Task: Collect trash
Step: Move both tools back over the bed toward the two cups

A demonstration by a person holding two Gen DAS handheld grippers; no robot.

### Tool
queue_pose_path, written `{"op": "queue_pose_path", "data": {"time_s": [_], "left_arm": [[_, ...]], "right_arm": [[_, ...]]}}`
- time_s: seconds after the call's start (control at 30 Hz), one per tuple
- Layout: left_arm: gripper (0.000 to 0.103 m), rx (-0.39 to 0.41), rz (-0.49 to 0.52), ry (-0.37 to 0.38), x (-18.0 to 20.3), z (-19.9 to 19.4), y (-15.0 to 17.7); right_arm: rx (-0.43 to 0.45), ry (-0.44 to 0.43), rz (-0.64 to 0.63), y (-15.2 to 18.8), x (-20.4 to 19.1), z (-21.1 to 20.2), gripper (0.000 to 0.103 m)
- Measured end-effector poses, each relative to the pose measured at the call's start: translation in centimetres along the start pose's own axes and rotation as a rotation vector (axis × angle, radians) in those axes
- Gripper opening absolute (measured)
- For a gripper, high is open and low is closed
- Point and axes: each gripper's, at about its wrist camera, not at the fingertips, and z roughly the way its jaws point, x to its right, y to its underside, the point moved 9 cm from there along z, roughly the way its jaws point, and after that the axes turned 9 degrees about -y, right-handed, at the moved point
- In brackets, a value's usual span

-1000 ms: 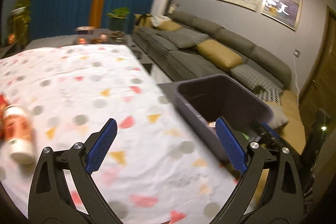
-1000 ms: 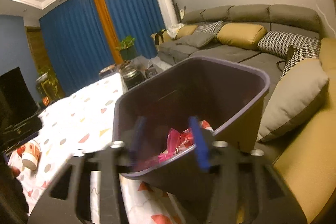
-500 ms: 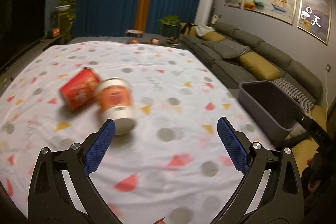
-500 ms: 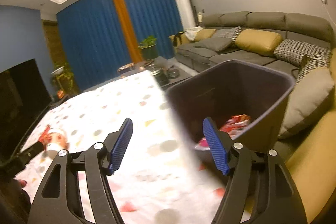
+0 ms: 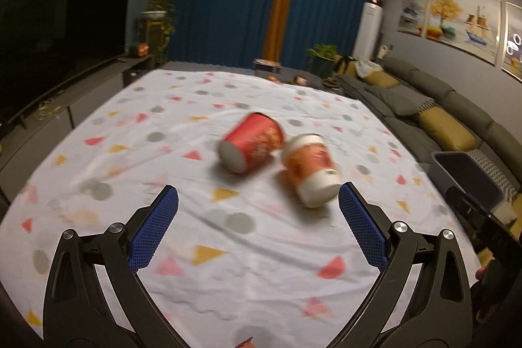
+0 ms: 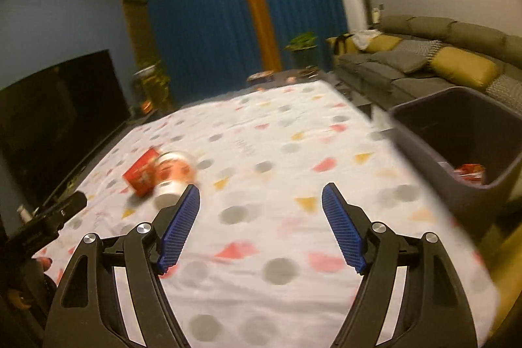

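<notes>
mid-frame in my left view, a red paper cup (image 5: 251, 142) and an orange-and-white cup (image 5: 311, 169) lie tipped, touching, on the wrinkled dotted cloth (image 5: 163, 126). my left gripper (image 5: 257, 219) gapes, empty; my right gripper (image 6: 261, 219) is opening, empty, beside the dark plastic bin (image 6: 456, 132).

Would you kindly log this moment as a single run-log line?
left hand-held gripper: open, empty | right hand-held gripper: opening, empty | two cups: lying on tablecloth | bin: holds red wrappers
</notes>
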Motion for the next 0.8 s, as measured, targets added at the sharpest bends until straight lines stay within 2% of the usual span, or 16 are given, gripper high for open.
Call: {"op": "queue_pose_path", "data": {"time_s": [0.13,0.37,0.57,0.8], "left_arm": [[0.097,0.002,-0.024,-0.040,-2.9,0.3,-0.5],[0.097,0.002,-0.033,-0.071,-5.6,1.8,-1.2],[0.097,0.005,-0.031,-0.071,-6.4,3.5,-2.5],[0.097,-0.004,-0.024,-0.048,-6.3,5.9,-3.8]], "right_arm": [[-0.036,-0.038,-0.041,0.1,-3.2,2.8,0.076],[-0.102,-0.057,-0.082,0.6,-6.2,7.5,0.076],[-0.151,-0.059,-0.108,0.5,-7.8,11.2,0.076],[-0.190,-0.053,-0.118,1.2,-8.1,13.8,0.076]]}}
